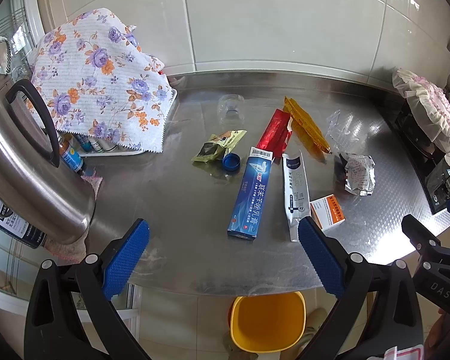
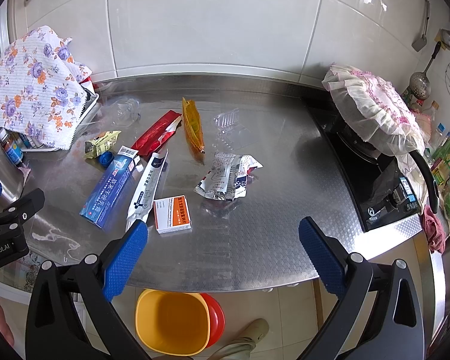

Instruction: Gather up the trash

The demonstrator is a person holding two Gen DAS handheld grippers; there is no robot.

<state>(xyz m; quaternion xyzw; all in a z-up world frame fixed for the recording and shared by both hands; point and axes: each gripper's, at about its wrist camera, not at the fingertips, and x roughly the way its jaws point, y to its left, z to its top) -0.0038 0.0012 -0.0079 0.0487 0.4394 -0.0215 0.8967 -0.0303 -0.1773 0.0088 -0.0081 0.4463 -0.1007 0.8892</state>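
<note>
We see litter scattered across the middle of a steel counter (image 2: 270,225). Nearest the front edge lies a long blue carton (image 1: 249,192), its long axis running from the front edge away toward the wall, barcode end farthest. Just to its right lies a white pouch (image 1: 294,189), roughly parallel, and touching that pouch's near end sits a small orange and white box (image 2: 172,214). Behind these lie a red wrapper (image 1: 274,135) and an orange wrapper (image 1: 306,129), both slanted and meeting at their far ends. A crumpled silver wrapper (image 2: 225,180) rests well right of the pouch, with a clear plastic tray (image 2: 228,123) behind it. A blue bottle cap (image 1: 231,162) touches a green and yellow packet (image 1: 217,147) left of the carton, and a clear cup (image 1: 231,109) lies on its side beyond them.

Both of our tools hover over the counter's front edge. The left gripper (image 1: 223,258) has its blue pads spread wide with nothing between them. The right gripper (image 2: 223,256) is likewise spread wide and holds nothing.

A yellow bin (image 2: 172,321) stands on the tiled floor below the counter edge, with a red one (image 2: 216,315) tucked behind it. A flowered cloth (image 1: 102,84) drapes a rack at far left, beside a steel kettle (image 1: 30,168). A stove (image 2: 375,180) with a cloth-covered pan sits at right. White tiles (image 2: 210,18) back the counter.
</note>
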